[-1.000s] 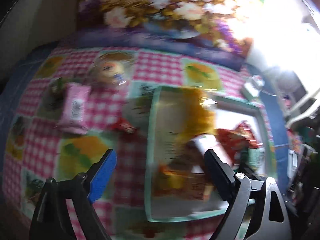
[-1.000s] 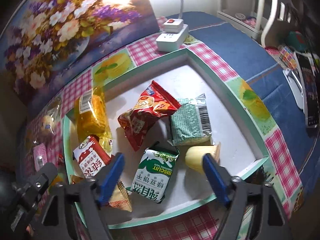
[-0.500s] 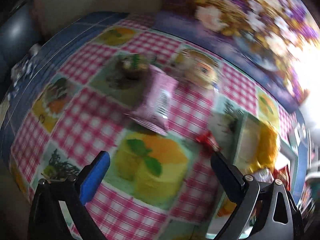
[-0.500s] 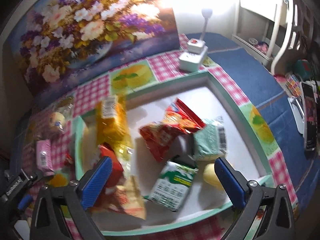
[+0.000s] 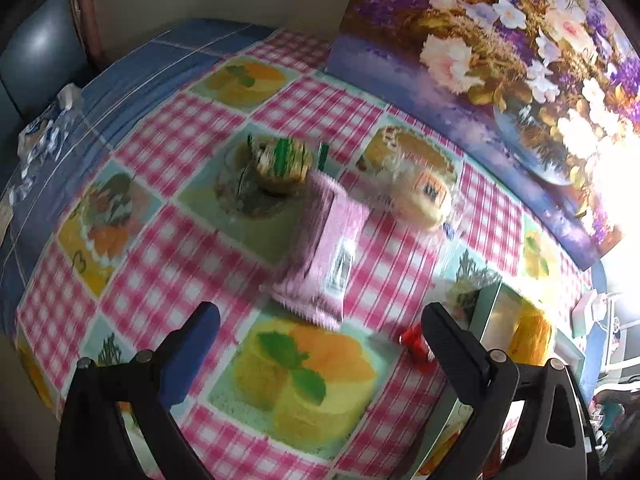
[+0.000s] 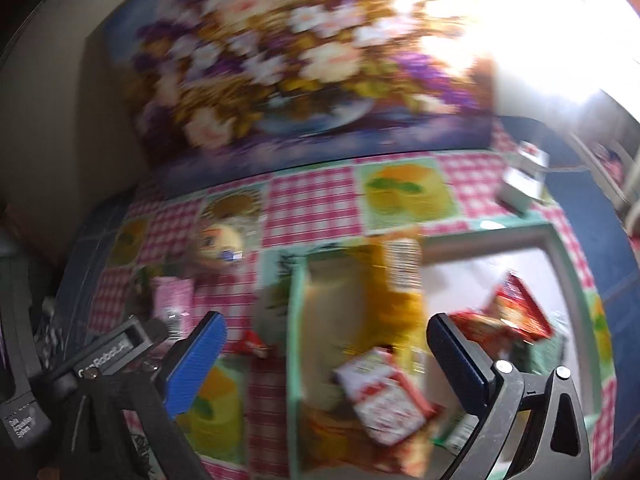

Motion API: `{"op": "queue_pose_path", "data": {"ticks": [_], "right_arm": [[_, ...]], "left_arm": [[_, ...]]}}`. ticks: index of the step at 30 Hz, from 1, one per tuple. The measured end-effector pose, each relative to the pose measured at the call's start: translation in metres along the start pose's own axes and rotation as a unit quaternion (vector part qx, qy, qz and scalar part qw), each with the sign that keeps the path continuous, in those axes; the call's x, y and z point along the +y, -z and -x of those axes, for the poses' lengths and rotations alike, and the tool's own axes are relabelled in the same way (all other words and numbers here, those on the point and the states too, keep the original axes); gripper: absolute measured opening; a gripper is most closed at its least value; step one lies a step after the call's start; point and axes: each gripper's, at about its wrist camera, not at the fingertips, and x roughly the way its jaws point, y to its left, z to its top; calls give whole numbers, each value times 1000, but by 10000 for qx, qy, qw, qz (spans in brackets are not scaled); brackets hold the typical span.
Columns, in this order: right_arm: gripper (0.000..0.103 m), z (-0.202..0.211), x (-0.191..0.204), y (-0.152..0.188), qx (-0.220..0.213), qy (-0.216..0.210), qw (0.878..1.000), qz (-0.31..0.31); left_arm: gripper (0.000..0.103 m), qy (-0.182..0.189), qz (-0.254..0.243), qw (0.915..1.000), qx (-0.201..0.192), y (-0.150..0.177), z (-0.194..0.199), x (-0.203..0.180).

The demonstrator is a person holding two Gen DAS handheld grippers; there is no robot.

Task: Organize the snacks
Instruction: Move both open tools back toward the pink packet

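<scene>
Left claw (image 5: 320, 330) wide, nothing inside, over counter with pink checked fruit cloth (image 5: 184, 248). Pink crinkly snack packet (image 5: 326, 252) lies just ahead of it. Round yellow bun in clear wrap (image 5: 420, 196) and small green-striped cake pack (image 5: 282, 164) farther back. Tiny red candy (image 5: 414, 342) near right finger. Right claw (image 6: 326, 340) wide but closing a bit, empty, over white tray with green rim (image 6: 296, 320). Tray holds yellow bag (image 6: 400, 292), red-white box (image 6: 384, 396), red bag (image 6: 508, 316).
</scene>
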Motion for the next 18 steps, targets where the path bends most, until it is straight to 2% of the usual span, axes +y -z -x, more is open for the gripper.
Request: {"op": "queue_pose_path", "data": {"ticks": [5, 8, 11, 15, 18], "right_arm": [[97, -36, 40, -3, 507, -387, 9957, 678], [87, -54, 54, 0, 706, -344, 9917, 1014], [81, -70, 64, 3, 950, -491, 9865, 1243], [76, -80, 76, 8, 1078, -664, 9789, 1601], [68, -86, 79, 12, 1178, -818, 9759, 1645]], "left_arm": [[101, -233, 301, 9993, 4, -17, -12, 19], [101, -268, 367, 9989, 105, -20, -22, 27], [101, -207, 462, 9985, 200, -24, -31, 34], [101, -8, 231, 9994, 266, -28, -36, 27], [101, 31, -88, 9992, 378, -27, -45, 15]]}}
